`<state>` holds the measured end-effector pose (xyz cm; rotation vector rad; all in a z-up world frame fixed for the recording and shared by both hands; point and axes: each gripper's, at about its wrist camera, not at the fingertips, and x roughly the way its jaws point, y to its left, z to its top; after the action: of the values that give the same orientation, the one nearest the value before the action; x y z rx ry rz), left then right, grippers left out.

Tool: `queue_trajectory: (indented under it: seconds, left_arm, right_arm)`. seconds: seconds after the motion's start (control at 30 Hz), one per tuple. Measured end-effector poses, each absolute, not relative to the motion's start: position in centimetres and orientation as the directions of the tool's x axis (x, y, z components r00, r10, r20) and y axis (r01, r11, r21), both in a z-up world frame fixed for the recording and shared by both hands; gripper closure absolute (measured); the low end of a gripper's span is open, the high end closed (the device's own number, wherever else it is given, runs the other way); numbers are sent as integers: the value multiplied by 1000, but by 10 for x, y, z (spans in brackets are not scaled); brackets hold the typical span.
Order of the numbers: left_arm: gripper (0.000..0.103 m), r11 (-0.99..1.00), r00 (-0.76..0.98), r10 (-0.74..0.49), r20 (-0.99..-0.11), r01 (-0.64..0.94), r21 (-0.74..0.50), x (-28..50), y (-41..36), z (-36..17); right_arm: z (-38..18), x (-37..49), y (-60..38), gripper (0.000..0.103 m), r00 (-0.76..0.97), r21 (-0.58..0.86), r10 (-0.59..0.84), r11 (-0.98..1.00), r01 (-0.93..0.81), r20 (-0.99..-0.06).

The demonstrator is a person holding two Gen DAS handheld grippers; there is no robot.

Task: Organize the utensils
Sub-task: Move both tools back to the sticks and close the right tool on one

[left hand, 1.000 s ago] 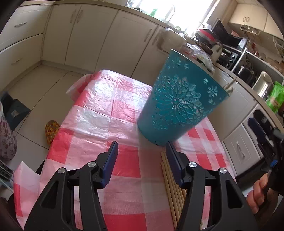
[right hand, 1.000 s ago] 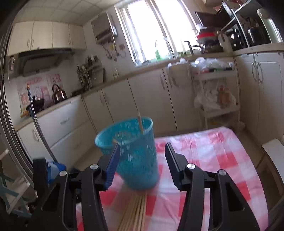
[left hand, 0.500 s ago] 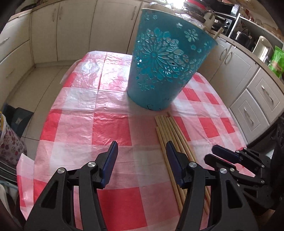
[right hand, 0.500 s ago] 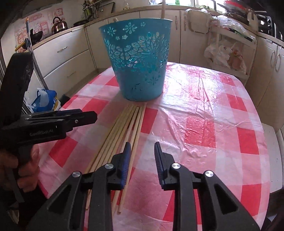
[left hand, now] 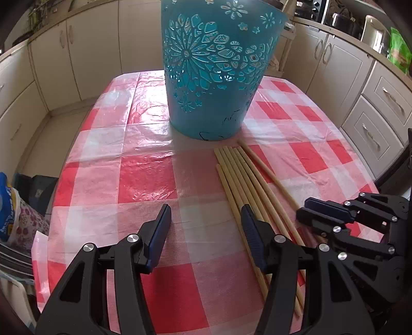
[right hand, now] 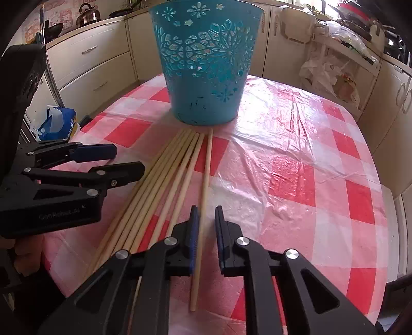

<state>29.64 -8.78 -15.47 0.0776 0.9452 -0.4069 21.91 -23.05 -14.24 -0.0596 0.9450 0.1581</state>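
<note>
Both grippers have dropped low over the table since a second ago, and the teal basket (left hand: 213,77), then tilted in the left view, now stands upright at the far middle of the cloth. The right gripper (right hand: 207,214) has closed nearly all the way around the lone stick (right hand: 206,167), which runs between its pads with its near end sticking out toward the table edge. The left gripper (left hand: 204,214) hangs about half open over bare cloth, holding nothing, just left of the bundle of wooden sticks (left hand: 239,175).

From where I stand, the worries are these. The basket looks light, so a long stick swung in carelessly could knock it over. The bundle lies just beside the right gripper's left finger, so a lift could drag a neighbouring stick along or scatter the row. The grip sits toward the near end of the stick, so I would expect the far end to droop and catch the basket's rim.

Cream cabinets (left hand: 90,56) line the walls. The red-and-white checked plastic tablecloth (left hand: 144,175) is glossy and wrinkled, likely slippery. A blue bag (right hand: 56,123) sits on the floor at left, and a kettle (right hand: 88,13) sits on the far counter.
</note>
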Motion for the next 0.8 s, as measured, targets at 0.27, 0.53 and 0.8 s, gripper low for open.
queue_trajectory:
  seconds: [0.27,0.53,0.8]
  left_arm:
    - [50,925,534,-246,-809,378,-31,302,-90,-155]
    - [50,916,529,-249,-811,401,-19,305,-98,-153]
    - [49,912,512,-281,-812,406,-59,303,-102,-154]
  right_arm:
    - [-136,208,-244,95,547,64,143,985,-160,-825]
    - [-126,243,-231,95,578,21,141,978,-210,-804]
    - [-140,264,-228,95,536,-13,118,972,-234,-836]
